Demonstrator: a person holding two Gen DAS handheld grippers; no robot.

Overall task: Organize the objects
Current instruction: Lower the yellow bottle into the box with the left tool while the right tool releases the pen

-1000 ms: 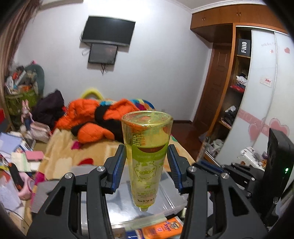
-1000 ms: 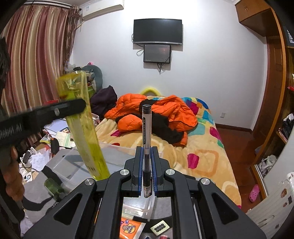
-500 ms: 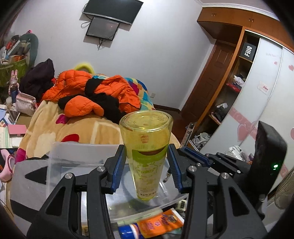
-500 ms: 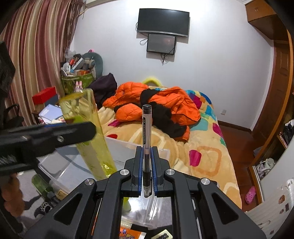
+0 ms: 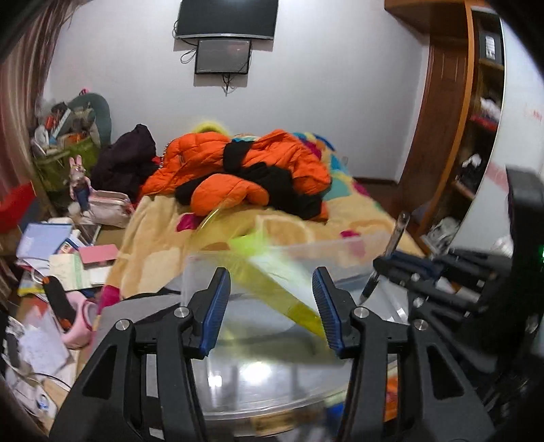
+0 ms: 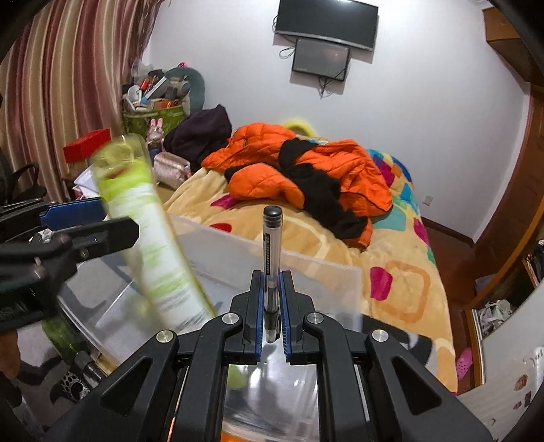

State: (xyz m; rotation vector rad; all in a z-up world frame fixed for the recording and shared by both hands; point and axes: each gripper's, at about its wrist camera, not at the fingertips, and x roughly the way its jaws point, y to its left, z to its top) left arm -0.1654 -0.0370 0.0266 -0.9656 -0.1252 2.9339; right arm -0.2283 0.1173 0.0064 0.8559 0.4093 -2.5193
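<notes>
Left wrist view: left gripper (image 5: 272, 306) stands wide, blue pads clear of the yellow-green tube (image 5: 272, 272), which lies tilted and blurred between them inside the clear bin (image 5: 340, 251); whether it has settled cannot be told. Right wrist view: right gripper (image 6: 272, 316) is clamped narrow on an upright pen (image 6: 272, 265), bin wall at 12 o'clock. Judgement: tube delivered; pen not yet placed.

Place: a lived-in home bedroom.
Bed: yellow patterned blanket (image 6: 391, 272) carrying a crumpled orange and black puffer jacket (image 6: 306, 170).
Wall: black flat television (image 6: 326, 17) mounted high.
Window side: striped red-brown curtains (image 6: 57, 85).
Storage: brown wooden wardrobe (image 5: 448, 102) with open shelves of clothes.
</notes>
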